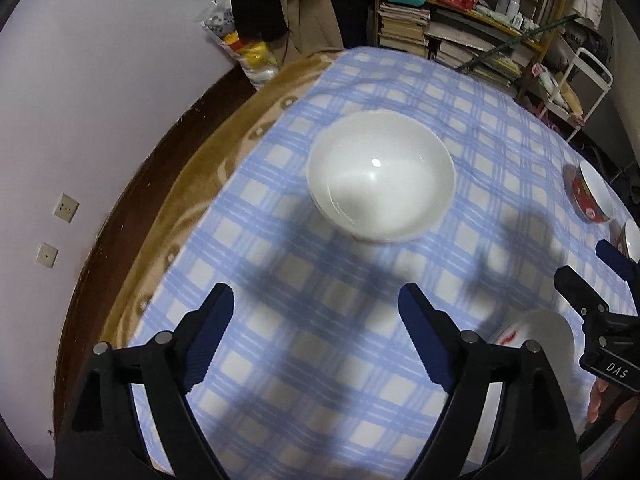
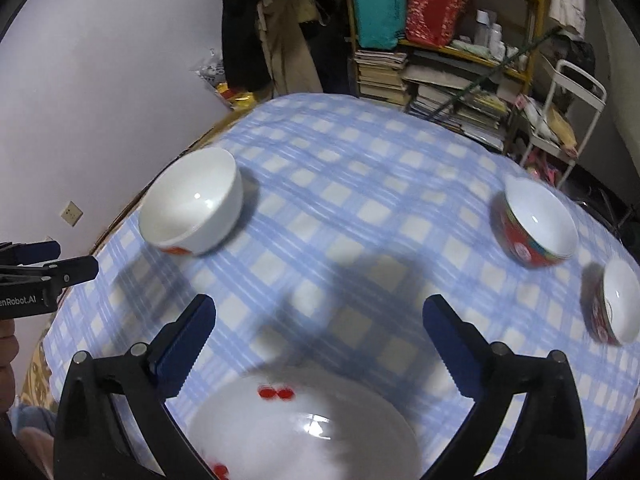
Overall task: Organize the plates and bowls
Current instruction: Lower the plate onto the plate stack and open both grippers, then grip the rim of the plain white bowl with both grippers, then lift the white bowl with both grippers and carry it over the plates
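The left claw (image 1: 316,304) hovers spread wide and empty over the checked counter (image 1: 360,92), the white bowl (image 1: 380,180) at frame centre ahead of it. The right claw (image 2: 320,316) is likewise spread, above a white plate (image 2: 304,432) at the bottom edge. Two red bowls, larger (image 2: 536,224) and smaller (image 2: 614,304), sit at right.

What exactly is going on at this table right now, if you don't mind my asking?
A person holds a two-finger gripper in each hand over a table with a blue checked cloth, sorting dishes. Both the left gripper and the right gripper are open and holding nothing. A white bowl sits ahead of the left gripper, a white plate with red marks lies just below the right one, and two red-patterned bowls stand apart at the right.
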`<state>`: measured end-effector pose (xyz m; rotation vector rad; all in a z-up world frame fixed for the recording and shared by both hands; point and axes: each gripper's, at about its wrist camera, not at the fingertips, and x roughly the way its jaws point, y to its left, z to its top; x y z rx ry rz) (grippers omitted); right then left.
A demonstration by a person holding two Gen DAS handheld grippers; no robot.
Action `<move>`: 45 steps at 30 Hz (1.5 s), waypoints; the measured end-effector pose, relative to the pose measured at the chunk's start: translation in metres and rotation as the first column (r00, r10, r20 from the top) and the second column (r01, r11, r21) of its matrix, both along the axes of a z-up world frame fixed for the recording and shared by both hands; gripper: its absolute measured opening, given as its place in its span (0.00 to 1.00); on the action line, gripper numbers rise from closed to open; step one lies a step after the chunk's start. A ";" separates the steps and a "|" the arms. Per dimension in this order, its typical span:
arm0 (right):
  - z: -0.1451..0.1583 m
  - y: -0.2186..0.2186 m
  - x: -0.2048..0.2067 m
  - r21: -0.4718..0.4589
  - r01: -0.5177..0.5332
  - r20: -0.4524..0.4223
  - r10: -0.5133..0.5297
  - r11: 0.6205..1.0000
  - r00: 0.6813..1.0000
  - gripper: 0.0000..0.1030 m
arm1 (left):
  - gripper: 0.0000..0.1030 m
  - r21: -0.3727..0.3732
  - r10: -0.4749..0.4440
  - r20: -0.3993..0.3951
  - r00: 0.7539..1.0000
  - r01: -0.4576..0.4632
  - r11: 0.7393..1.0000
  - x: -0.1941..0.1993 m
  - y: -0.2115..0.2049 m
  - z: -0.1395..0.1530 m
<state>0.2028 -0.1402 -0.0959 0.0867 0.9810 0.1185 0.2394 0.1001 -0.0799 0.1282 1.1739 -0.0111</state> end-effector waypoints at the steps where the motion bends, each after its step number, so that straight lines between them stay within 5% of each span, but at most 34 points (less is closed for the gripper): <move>1: 0.002 0.004 0.006 0.000 -0.006 0.003 0.006 1.000 1.000 1.00 | 0.81 -0.001 -0.002 0.007 1.000 0.002 1.000 0.004 0.002 0.000; 12: 0.007 0.044 0.063 0.002 -0.045 0.001 0.045 0.999 0.999 1.00 | 0.82 -0.002 0.006 0.012 1.000 -0.006 1.000 0.057 0.013 -0.017; 24: -0.033 0.061 0.117 0.048 -0.018 -0.119 0.023 0.999 0.993 1.00 | 0.78 -0.061 0.045 -0.022 0.999 -0.046 0.997 0.093 0.029 -0.052; 27: -0.043 0.064 0.126 0.053 -0.016 -0.152 0.024 0.998 0.988 0.88 | 0.68 -0.076 0.039 -0.037 0.999 -0.042 0.996 0.098 0.030 -0.059; 36: -0.069 0.066 0.136 0.176 -0.028 -0.273 0.076 0.984 0.959 0.34 | 0.12 -0.229 0.024 -0.101 0.995 -0.046 0.972 0.106 0.029 -0.074; 38: -0.070 0.067 0.134 0.215 -0.042 -0.281 0.103 0.976 0.954 0.19 | 0.08 -0.253 0.027 -0.107 0.994 -0.053 0.966 0.105 0.026 -0.073; 45: -0.064 0.069 0.121 0.195 -0.052 -0.281 0.107 0.979 0.954 0.16 | 0.08 -0.201 0.008 -0.098 0.995 -0.028 0.979 0.095 0.011 -0.059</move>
